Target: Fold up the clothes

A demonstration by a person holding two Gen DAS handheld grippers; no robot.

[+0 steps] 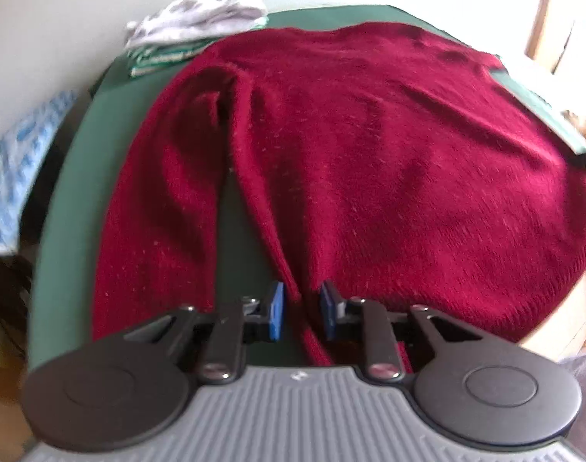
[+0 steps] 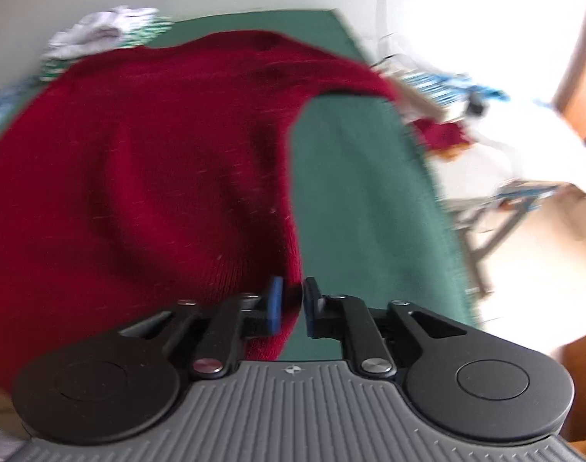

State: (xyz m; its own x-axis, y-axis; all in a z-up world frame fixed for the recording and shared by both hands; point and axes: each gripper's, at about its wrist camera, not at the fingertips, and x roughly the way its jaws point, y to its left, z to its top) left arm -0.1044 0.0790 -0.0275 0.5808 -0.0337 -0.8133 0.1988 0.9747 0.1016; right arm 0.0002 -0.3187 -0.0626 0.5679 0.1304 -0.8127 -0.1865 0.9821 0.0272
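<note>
The red sweater [image 1: 370, 161] lies spread over the green surface [image 1: 81, 177], its body broad and mostly flat, with one sleeve [image 1: 158, 208] running down beside the body's left edge in the left wrist view. In the right wrist view the other sleeve trails off the sweater's far corner, over the edge of the surface.

The knit looks thick, soft and fuzzy. Judge it limp and moderately heavy for a garment: it will drape and sag from any hold, stretch if you drag it, and cling to the cloth beneath instead of sliding. It is not fragile.

Your left gripper [image 1: 301, 310] has a ridge of the sweater's near hem between its blue fingers [image 1: 276, 310]; a narrow gap shows, so you appear to be pinching the fabric. Your right gripper [image 2: 291, 304] sits at the sweater's other hem corner, fingers nearly together on the edge; the blur leaves the bite uncertain.

Take hold at hem corners, shoulders or cuffs, through both layers, where the ribbing gives firmer purchase.

Beyond the sweater's far left corner, a pile of pale clothes [image 1: 196, 19] rests on the surface.
</note>
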